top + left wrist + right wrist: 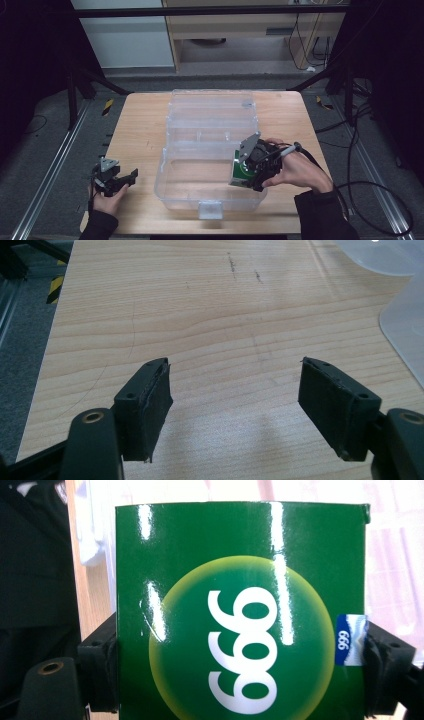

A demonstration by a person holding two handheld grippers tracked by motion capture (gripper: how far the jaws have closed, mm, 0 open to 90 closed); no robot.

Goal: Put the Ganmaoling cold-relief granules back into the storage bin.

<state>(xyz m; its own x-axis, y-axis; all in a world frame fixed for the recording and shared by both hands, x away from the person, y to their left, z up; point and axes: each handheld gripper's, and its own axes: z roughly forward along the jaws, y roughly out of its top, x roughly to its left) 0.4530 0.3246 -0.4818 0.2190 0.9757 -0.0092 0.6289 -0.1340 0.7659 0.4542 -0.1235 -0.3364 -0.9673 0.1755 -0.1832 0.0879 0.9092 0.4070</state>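
glossy green carton [240, 610], likely light and crushable, sits clamped by its side walls between right gripper [252, 170] fingers; left gripper [235, 405] fingers apart, empty.

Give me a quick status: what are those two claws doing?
Left gripper open, nothing in it, over the bare table. Right gripper shut on green box, at the clear bin. Nothing in the way.

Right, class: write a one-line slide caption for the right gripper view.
Right claw shut on a glossy green box printed with white digits in a yellow circle.
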